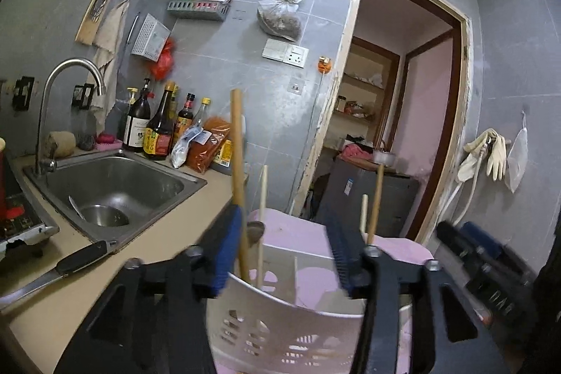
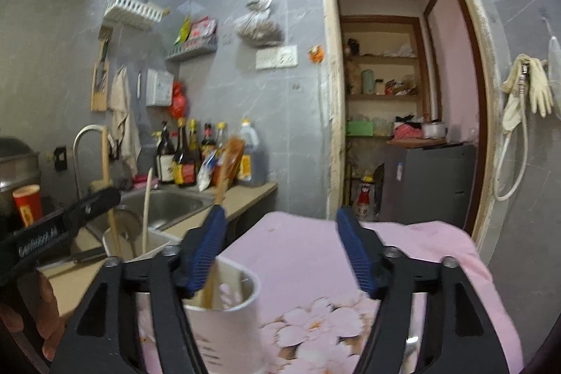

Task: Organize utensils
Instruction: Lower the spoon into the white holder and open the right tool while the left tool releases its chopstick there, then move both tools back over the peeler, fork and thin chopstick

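Note:
A white slotted utensil holder (image 1: 280,332) stands on a pink flowered cloth (image 1: 403,247), right under my left gripper (image 1: 285,251). Several wooden-handled utensils stand in it, the tallest handle (image 1: 237,156) beside the left finger. My left gripper is open and holds nothing. In the right wrist view my right gripper (image 2: 280,251) is open and empty above the cloth (image 2: 315,269). A white cup (image 2: 224,314) with wooden sticks sits by its left finger. The holder (image 2: 140,244) shows to the left, under the left gripper (image 2: 70,219).
A steel sink (image 1: 112,191) with a bowl and a tap (image 1: 66,93) is to the left. A black-handled knife (image 1: 70,265) lies on the beige counter. Sauce bottles (image 1: 157,128) stand behind the sink. An open doorway (image 1: 403,128) is ahead.

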Demonstrator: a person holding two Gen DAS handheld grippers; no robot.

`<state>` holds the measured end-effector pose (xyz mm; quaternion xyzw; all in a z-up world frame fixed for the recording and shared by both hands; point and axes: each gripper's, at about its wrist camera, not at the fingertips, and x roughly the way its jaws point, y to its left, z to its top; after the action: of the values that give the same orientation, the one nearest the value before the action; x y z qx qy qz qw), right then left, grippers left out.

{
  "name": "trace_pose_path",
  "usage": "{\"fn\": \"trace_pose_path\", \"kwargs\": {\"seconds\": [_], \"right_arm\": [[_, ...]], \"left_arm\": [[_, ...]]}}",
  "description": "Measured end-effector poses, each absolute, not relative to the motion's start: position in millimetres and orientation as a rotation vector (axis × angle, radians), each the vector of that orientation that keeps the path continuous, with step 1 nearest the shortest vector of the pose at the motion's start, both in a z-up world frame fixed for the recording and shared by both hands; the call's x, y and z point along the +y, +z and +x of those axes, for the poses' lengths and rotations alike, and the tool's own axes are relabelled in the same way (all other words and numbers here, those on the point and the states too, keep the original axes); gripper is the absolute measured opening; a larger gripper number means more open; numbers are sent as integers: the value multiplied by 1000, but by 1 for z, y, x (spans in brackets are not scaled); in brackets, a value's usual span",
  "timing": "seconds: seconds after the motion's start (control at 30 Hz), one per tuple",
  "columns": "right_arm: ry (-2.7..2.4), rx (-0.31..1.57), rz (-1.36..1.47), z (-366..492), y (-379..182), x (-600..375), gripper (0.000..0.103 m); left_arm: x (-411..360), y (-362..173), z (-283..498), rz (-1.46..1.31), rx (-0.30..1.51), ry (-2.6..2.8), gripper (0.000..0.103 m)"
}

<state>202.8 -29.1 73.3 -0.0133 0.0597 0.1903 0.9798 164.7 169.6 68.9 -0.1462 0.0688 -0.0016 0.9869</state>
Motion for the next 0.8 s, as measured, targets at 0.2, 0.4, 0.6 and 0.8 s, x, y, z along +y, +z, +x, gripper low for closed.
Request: {"fn": "trace_pose_path", "kwargs": {"seconds": [0.2, 0.4, 0.6, 0.8], "right_arm": [[307, 72, -37, 192, 92, -66, 91], [256, 31, -68, 179, 101, -97, 103], [211, 48, -109, 169, 99, -137, 103], [169, 126, -144, 168, 85, -172, 103]], "left_arm": [[147, 81, 155, -272, 130, 19, 84], [107, 90, 150, -204, 147, -7, 98], [68, 85, 150, -169, 193, -110, 101], [30, 70, 160, -137, 311, -231, 101]]}}
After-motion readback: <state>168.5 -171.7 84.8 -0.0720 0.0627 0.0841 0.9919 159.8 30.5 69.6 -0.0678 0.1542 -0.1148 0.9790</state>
